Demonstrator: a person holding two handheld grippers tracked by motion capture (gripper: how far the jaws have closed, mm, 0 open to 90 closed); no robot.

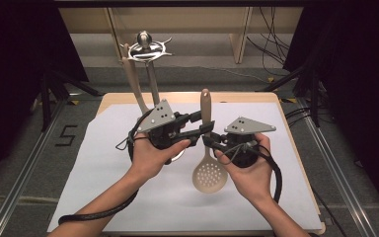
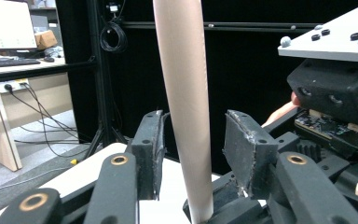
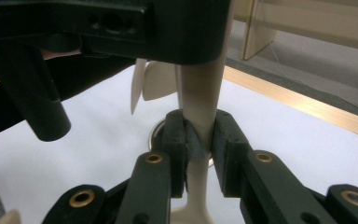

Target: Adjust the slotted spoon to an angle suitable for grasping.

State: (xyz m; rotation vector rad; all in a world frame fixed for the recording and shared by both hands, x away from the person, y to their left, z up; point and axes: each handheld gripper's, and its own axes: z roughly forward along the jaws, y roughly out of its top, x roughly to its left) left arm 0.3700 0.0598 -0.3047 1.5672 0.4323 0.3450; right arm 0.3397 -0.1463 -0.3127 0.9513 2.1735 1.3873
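A beige skimmer spoon [image 1: 208,177] is held over the white sheet, its perforated head toward me and its handle [image 1: 206,106] pointing away. My right gripper [image 1: 211,141] is shut on the handle [image 3: 205,93] just above the head, and both pads [image 3: 179,135] press its sides. My left gripper [image 1: 203,124] stands open higher up the same handle [image 2: 182,93]. The shaft passes between its pads [image 2: 248,149] with a gap on each side. The left gripper's body [image 3: 121,23] hangs just above the right one's jaws.
A metal utensil stand [image 1: 145,47] rises at the table's far left, with a beige utensil [image 1: 132,81] and a metal one [image 1: 153,84] hanging from its hooks. Its round base [image 3: 157,132] sits just behind the held handle. A white sheet [image 1: 276,163] covers the wooden table.
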